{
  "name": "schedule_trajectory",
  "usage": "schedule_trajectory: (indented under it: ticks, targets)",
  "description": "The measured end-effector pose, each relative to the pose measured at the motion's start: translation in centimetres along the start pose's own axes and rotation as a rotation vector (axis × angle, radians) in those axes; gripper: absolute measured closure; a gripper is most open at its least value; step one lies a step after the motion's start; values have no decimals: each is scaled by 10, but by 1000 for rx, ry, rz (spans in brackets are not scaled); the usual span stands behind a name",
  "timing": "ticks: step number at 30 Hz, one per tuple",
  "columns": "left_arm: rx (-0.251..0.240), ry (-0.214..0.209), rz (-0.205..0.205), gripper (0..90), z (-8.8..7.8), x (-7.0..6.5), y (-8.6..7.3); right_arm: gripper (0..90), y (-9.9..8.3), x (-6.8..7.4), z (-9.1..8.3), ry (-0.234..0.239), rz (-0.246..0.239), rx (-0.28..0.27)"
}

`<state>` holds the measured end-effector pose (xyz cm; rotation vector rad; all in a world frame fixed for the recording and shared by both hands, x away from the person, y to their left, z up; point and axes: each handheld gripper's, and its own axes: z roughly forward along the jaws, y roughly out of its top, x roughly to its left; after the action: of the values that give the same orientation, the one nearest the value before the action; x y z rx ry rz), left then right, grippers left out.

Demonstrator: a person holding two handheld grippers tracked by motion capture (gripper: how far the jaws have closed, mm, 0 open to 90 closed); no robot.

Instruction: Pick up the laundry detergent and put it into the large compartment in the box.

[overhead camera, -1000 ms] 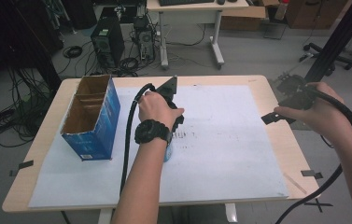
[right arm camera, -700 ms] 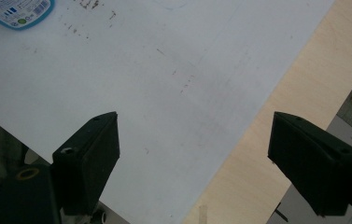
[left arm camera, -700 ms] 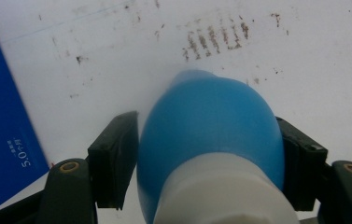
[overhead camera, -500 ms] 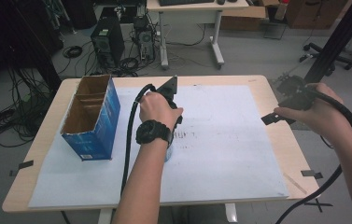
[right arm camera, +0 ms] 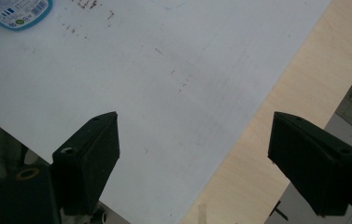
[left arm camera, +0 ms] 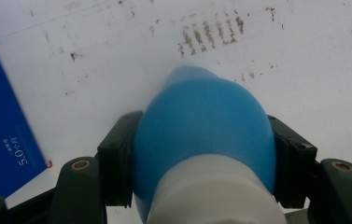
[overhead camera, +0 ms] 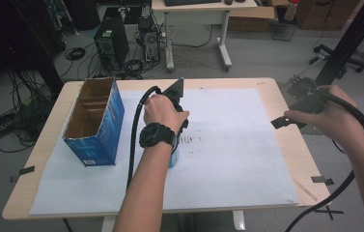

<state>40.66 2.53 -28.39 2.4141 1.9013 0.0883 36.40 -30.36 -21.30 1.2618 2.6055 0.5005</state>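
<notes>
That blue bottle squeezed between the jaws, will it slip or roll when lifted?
The blue bottle looks smooth, rounded plastic, so it might slide. The left gripper pinches its widest part from both sides, which probably steadies it. If released lying down, it would likely roll.

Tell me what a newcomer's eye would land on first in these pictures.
First, the rounded blue plastic bottle with a white band, clamped between the left gripper jaws just above the scuffed white paper sheet. Next, the tall open blue cardboard box, standing on the sheet's left side. The right gripper hangs open over the wooden table at its right edge, holding nothing.
</notes>
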Motion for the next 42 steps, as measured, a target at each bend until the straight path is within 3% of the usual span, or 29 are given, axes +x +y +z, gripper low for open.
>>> schedule_trajectory:
  ticks: [8, 17, 30, 42]
  targets:
    - [-4, 0, 13, 375, -11, 0, 1, 166, -1, 0, -4, -6, 5, 3]
    - [-7, -9, 26, 375, -37, 2, 1, 166, 1, 3, -12, -11, 7, -1]
    - [-10, -31, 29, 376, -76, 16, 0, 165, 10, 14, -17, -21, -27, 24]
    - [-23, -49, 37, 375, -107, 27, 2, 160, 12, 12, -23, -12, -10, 26]
